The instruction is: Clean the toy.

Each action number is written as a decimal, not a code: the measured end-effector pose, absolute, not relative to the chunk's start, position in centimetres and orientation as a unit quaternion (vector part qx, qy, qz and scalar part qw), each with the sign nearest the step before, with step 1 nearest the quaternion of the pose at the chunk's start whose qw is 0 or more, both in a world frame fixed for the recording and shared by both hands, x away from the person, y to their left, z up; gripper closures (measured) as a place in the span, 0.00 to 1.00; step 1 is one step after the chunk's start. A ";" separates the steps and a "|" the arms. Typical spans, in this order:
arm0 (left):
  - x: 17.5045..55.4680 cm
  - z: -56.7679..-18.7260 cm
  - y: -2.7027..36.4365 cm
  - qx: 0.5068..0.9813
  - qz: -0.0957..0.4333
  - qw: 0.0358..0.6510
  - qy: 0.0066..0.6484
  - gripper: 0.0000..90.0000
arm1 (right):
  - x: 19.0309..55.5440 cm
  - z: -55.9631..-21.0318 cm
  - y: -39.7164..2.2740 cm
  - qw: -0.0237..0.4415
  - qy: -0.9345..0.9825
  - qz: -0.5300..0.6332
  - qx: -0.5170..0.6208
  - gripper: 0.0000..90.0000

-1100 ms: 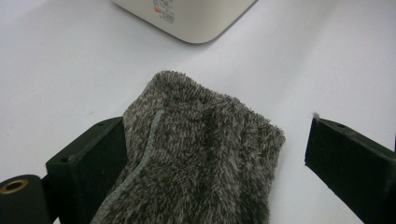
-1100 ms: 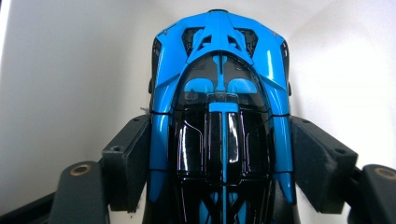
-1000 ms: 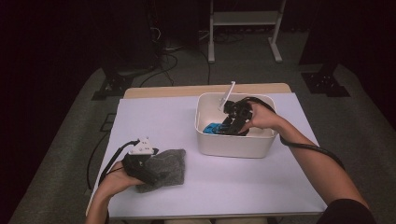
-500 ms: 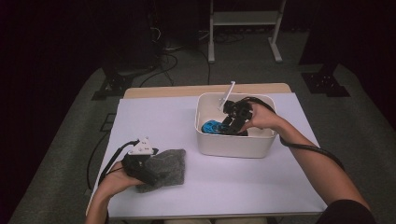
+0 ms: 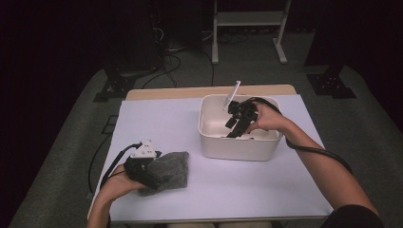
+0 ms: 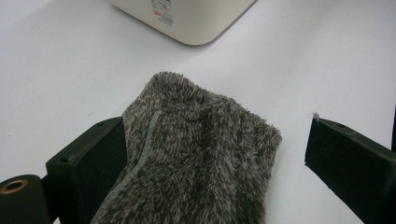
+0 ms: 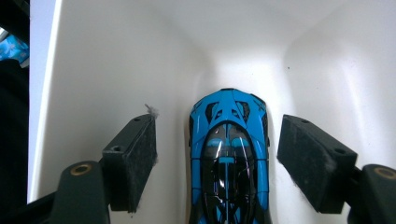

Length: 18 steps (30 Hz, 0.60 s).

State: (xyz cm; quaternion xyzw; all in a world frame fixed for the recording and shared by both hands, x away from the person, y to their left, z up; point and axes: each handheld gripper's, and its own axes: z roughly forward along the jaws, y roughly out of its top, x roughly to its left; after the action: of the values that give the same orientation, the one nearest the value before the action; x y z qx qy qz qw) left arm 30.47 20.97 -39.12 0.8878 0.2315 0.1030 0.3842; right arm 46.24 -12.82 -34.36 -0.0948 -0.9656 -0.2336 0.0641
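High overview; two close tool-mounted views.

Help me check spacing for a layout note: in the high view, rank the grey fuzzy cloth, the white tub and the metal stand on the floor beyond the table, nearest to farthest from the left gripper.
1. Grey fuzzy cloth: right at the left gripper, near-left of the table.
2. White tub: across the table to the right.
3. Metal stand: on the floor beyond the table's far edge.

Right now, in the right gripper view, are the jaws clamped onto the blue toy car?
No: the blue toy car lies between the right gripper, with gaps on both sides.
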 end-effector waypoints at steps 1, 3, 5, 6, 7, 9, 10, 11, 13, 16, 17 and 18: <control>30.5 -39.1 21.0 0.888 0.102 0.384 0.231 0.06 | 46.2 -34.4 -12.8 0.065 -0.965 -0.234 -0.095 0.30; 30.4 -39.2 20.9 0.888 0.102 0.384 0.231 0.06 | 46.2 -34.3 -12.9 0.066 -0.964 -0.239 -0.097 0.30; 30.4 -39.2 20.9 0.889 0.102 0.384 0.230 0.06 | 46.3 -34.1 -13.1 0.067 -0.963 -0.242 -0.098 0.30; 30.4 -39.2 21.0 0.889 0.102 0.383 0.231 0.06 | 46.2 -34.0 -13.1 0.067 -0.962 -0.244 -0.099 0.30; 30.4 -39.2 21.0 0.888 0.102 0.384 0.233 0.06 | 46.2 -33.9 -13.2 0.067 -0.962 -0.245 -0.100 0.30; 30.4 -39.2 21.0 0.889 0.102 0.382 0.230 0.06 | 46.2 -33.7 -13.4 0.066 -0.961 -0.249 -0.102 0.30; 30.3 -39.2 21.0 0.889 0.102 0.382 0.230 0.06 | 46.1 -33.6 -13.6 0.066 -0.960 -0.251 -0.105 0.30; 30.3 -39.2 21.0 0.889 0.102 0.382 0.229 0.06 | 46.1 -33.6 -13.6 0.066 -0.960 -0.252 -0.104 0.30; 30.3 -39.2 20.9 0.889 0.102 0.384 0.229 0.06 | 46.0 -33.5 -13.8 0.066 -0.959 -0.253 -0.108 0.28; 30.3 -39.2 20.8 0.890 0.102 0.383 0.227 0.06 | 45.9 -33.4 -13.8 0.064 -0.960 -0.251 -0.106 0.28; 30.3 -39.1 20.8 0.890 0.102 0.382 0.227 0.06 | 45.8 -33.4 -13.9 0.063 -0.960 -0.251 -0.107 0.28; 30.3 -39.1 20.8 0.890 0.102 0.382 0.227 0.06 | 45.8 -33.4 -13.9 0.064 -0.960 -0.252 -0.108 0.28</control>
State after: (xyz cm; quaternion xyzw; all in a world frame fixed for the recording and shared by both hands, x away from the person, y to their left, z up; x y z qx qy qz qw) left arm 30.34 20.82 -39.15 0.8898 0.2271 0.1023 0.3823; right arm 45.85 -13.90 -33.36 -0.1081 -0.9595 -0.2520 0.0644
